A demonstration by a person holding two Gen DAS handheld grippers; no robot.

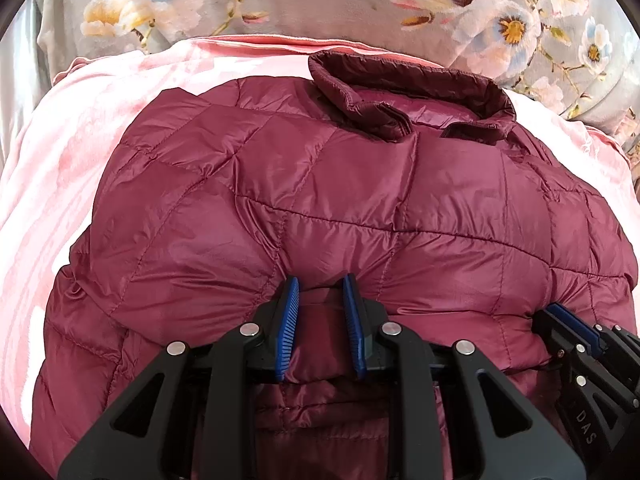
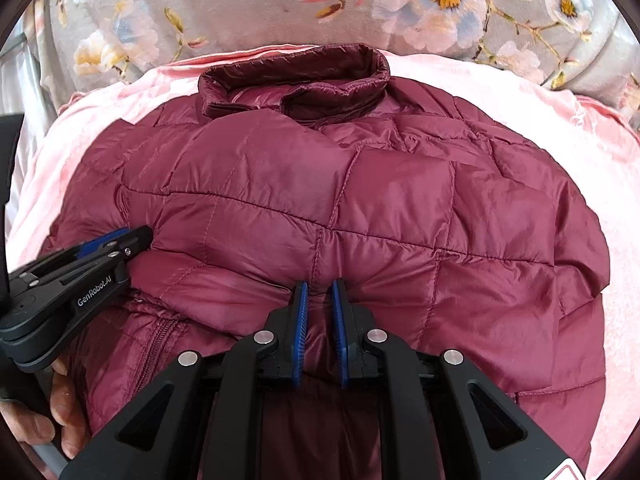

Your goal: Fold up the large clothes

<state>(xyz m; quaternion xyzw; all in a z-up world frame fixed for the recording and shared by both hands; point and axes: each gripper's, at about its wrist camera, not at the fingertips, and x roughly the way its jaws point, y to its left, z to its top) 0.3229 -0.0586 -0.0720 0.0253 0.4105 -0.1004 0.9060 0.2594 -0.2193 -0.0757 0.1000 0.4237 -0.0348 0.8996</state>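
Jaws of our left gripper (image 1: 320,300) and right gripper (image 2: 320,300) pinch the maroon quilted puffer jacket's (image 1: 320,184) near folded edge opposite its collar (image 1: 408,96), next carrying it collarward.

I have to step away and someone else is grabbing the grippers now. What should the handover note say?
Left gripper: shut on a pinch of the maroon puffer jacket at its near edge.
Right gripper: also shut on the jacket's near edge, to the left gripper's right.
Jacket lies on the pink blanket, collar at the far end, floral bedding beyond.
Done: both grips on the near edge.
Left: probably carry that edge toward the collar, then finish folding.
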